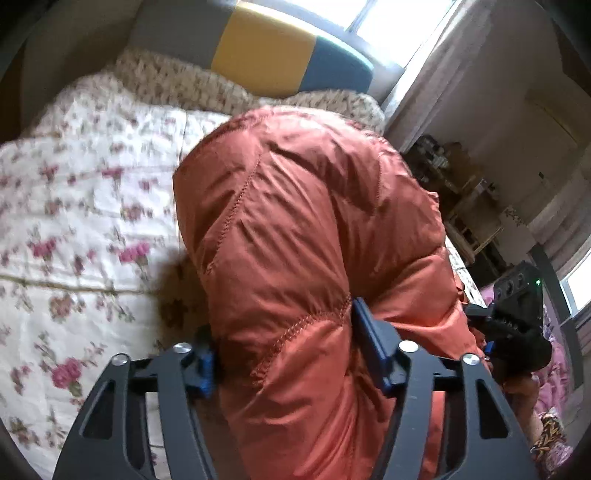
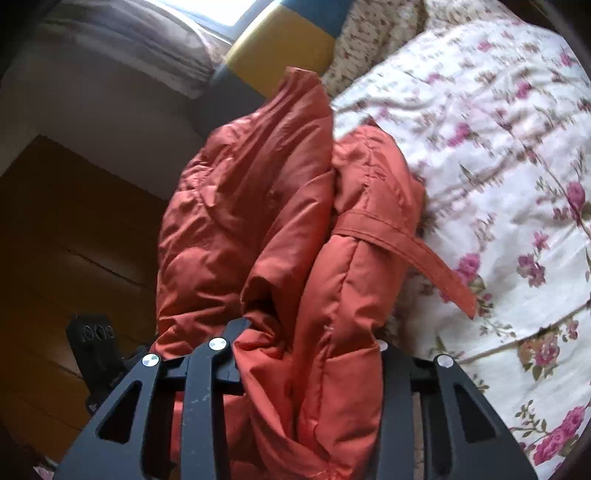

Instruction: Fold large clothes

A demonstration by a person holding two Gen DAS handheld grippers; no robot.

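A puffy, quilted orange-red jacket rises in a bunched heap over the edge of a floral bed quilt. My left gripper is shut on a thick fold of it, a blue pad pressing in from each side. In the right wrist view the same jacket hangs gathered, with its belt strap trailing onto the quilt. My right gripper is shut on bunched fabric that hides its pads. Each gripper's body also shows at the edge of the other's view.
A headboard with a yellow panel stands behind the pillows, under a bright window. Cluttered shelves stand to the right of the bed. A dark wooden floor lies left of the bed edge.
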